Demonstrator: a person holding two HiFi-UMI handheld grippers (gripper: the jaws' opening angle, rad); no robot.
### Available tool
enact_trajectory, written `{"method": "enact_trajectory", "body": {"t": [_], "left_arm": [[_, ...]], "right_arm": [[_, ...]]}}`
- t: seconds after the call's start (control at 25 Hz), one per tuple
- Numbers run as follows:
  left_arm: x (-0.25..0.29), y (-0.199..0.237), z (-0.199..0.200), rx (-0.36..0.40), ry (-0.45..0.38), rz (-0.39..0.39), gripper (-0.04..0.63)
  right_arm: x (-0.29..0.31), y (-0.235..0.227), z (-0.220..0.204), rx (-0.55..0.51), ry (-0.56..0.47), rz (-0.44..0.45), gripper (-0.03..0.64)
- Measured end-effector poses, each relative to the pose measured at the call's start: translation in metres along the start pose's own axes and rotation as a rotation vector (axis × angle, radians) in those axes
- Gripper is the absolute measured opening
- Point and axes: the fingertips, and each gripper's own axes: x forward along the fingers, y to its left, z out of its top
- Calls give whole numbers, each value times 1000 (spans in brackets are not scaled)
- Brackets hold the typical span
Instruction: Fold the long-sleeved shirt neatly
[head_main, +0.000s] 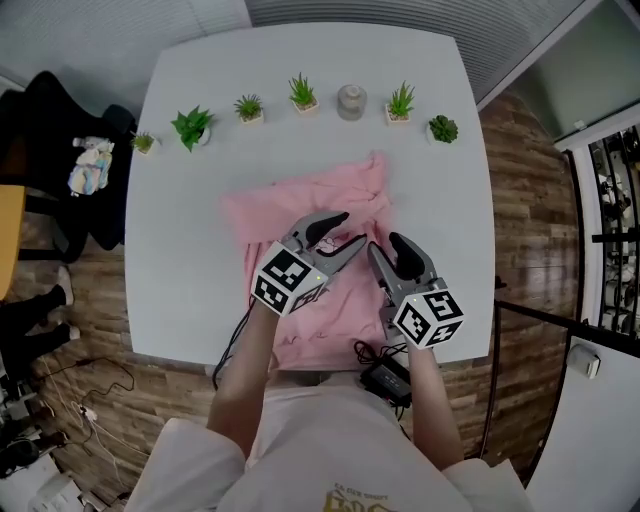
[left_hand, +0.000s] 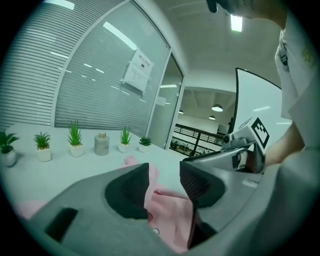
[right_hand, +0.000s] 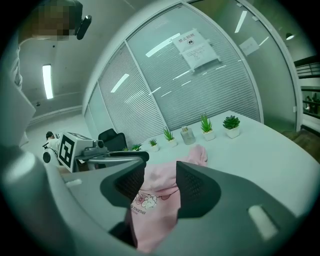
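We see pink long-sleeved shirt rumpled at middle of worktop; left tool and right tool, toward worktop's near edge, each pinch shirt fabric, jaws partly closed

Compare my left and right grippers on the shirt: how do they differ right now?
The left gripper angles toward the table's far right; the right gripper points nearly straight away. The left gripper sits further in over the shirt, the right gripper nearer its right edge. Both have pink fabric between their jaws.
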Motion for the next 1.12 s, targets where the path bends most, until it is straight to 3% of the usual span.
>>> {"method": "enact_trajectory", "body": {"t": [0.48, 0.8, 1.12], "left_arm": [[-92, -45, -13, 13, -82, 100, 198], [-152, -84, -25, 12, -121, 217, 198], [-211, -112, -74, -96, -147, 348, 190]], "right_arm": [[-47, 43, -35, -64, 18, -1, 201], [-108, 69, -66, -76, 22, 4, 202], [-154, 76, -113, -74, 63, 0, 202]]}}
